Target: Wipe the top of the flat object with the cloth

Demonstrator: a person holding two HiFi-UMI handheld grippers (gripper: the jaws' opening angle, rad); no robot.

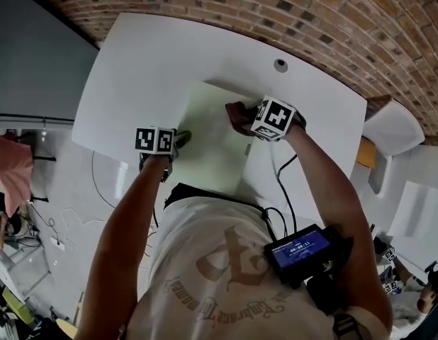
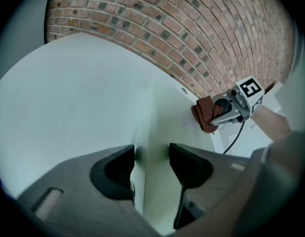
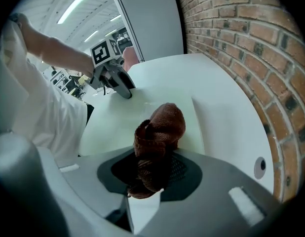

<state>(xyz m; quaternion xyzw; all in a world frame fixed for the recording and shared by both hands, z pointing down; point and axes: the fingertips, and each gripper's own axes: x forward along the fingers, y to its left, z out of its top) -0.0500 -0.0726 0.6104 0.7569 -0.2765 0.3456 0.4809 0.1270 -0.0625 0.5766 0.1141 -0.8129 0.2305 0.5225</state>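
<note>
A pale green flat sheet (image 1: 212,144) lies on the white table (image 1: 134,83). My right gripper (image 1: 242,119) is shut on a bunched brown cloth (image 1: 236,114), which rests on the sheet's far right part. In the right gripper view the cloth (image 3: 160,132) bulges out between the jaws onto the sheet (image 3: 137,110). My left gripper (image 1: 181,139) sits at the sheet's left edge. Its jaws stand apart in the left gripper view (image 2: 151,162), with the sheet's edge (image 2: 142,132) running between them and nothing pinched. That view also shows the cloth (image 2: 204,113) across the sheet.
A brick wall (image 1: 311,13) runs behind the table. A round cable hole (image 1: 280,65) lies in the tabletop beyond the sheet. A black cable (image 1: 279,183) hangs from the right gripper to a screen unit (image 1: 300,246) at my waist. A white chair (image 1: 392,129) stands at the right.
</note>
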